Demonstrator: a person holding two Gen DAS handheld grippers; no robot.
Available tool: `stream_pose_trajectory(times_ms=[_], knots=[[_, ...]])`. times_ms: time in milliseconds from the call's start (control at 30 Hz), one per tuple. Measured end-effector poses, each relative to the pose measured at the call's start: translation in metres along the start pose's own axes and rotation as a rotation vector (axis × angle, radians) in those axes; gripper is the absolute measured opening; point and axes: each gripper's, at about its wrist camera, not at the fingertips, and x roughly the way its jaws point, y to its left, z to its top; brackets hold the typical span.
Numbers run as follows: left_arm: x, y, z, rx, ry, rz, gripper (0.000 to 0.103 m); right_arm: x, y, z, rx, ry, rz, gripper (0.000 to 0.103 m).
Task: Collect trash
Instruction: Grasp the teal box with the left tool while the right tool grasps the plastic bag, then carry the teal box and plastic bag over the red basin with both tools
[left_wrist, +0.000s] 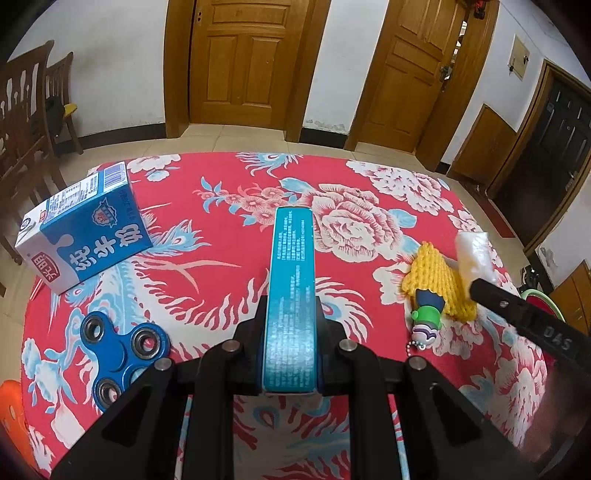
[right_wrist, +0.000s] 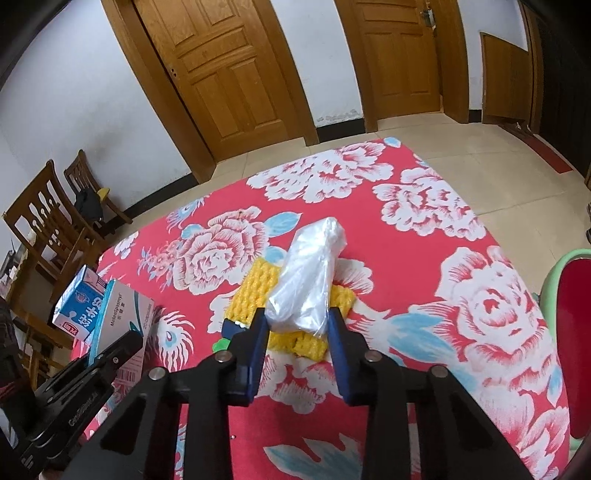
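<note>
Two grips — left hand-held gripper (left_wrist: 290, 332) clamps teal box (left_wrist: 293, 280), right hand-held gripper (right_wrist: 297, 332) pinches plastic bag (right_wrist: 308, 280).

Trash and toys spread over the red flowered tabletop (left_wrist: 229, 173).

The blue-and-white milk carton (left_wrist: 83, 236) lies far left, the blue three-armed fidget spinner (left_wrist: 122, 354) nearer on that side. The narrow teal cardboard box (left_wrist: 291, 295) stands mid-table. At right, the clear crumpled plastic bag (right_wrist: 306, 284) lies on the yellow foam net sleeve (right_wrist: 258, 291), with the small green-and-white keychain figure (left_wrist: 426, 319) beside it.
</note>
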Motion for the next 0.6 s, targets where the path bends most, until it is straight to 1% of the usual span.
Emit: stream_pose_trajectory(times_ms=[300, 600], knots=[[-0.005, -0.005, 0.000, 0.013, -0.009, -0.001, 0.018, -0.046, -0.014, -0.010, 0.025, -0.083, 0.017, 0.034], [-0.020, -0.022, 0.000, 0.047, -0.028, -0.003, 0.018, -0.083, -0.037, -0.031, 0.048, -0.119, -0.002, 0.034]])
